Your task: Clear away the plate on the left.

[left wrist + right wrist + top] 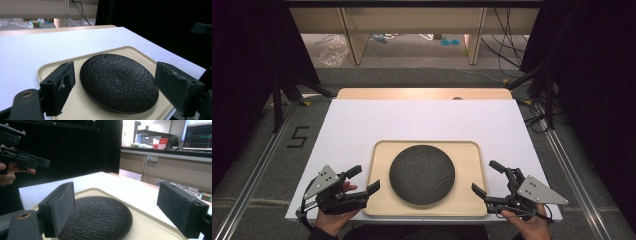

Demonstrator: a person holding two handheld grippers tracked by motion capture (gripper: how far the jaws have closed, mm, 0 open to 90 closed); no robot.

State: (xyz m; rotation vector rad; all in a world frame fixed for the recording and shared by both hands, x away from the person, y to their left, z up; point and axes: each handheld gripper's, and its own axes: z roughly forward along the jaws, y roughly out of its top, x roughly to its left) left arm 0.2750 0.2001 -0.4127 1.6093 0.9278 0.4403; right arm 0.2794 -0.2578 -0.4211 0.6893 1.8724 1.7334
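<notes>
A round black textured plate lies in the middle of a beige tray on the white tabletop. My left gripper is held just off the tray's left edge, open, nothing between its jaws. My right gripper hovers at the tray's right edge, likewise open and empty. In the left gripper view, the left gripper has its jaws spread wide, and the plate and tray lie beyond them. In the right gripper view, the right gripper frames the plate, with the left gripper farther off.
A wooden strip runs along the table's far edge. Black stand legs and cables flank the table on the floor. Metal rails run along both sides. A counter and a monitor stand in the room behind.
</notes>
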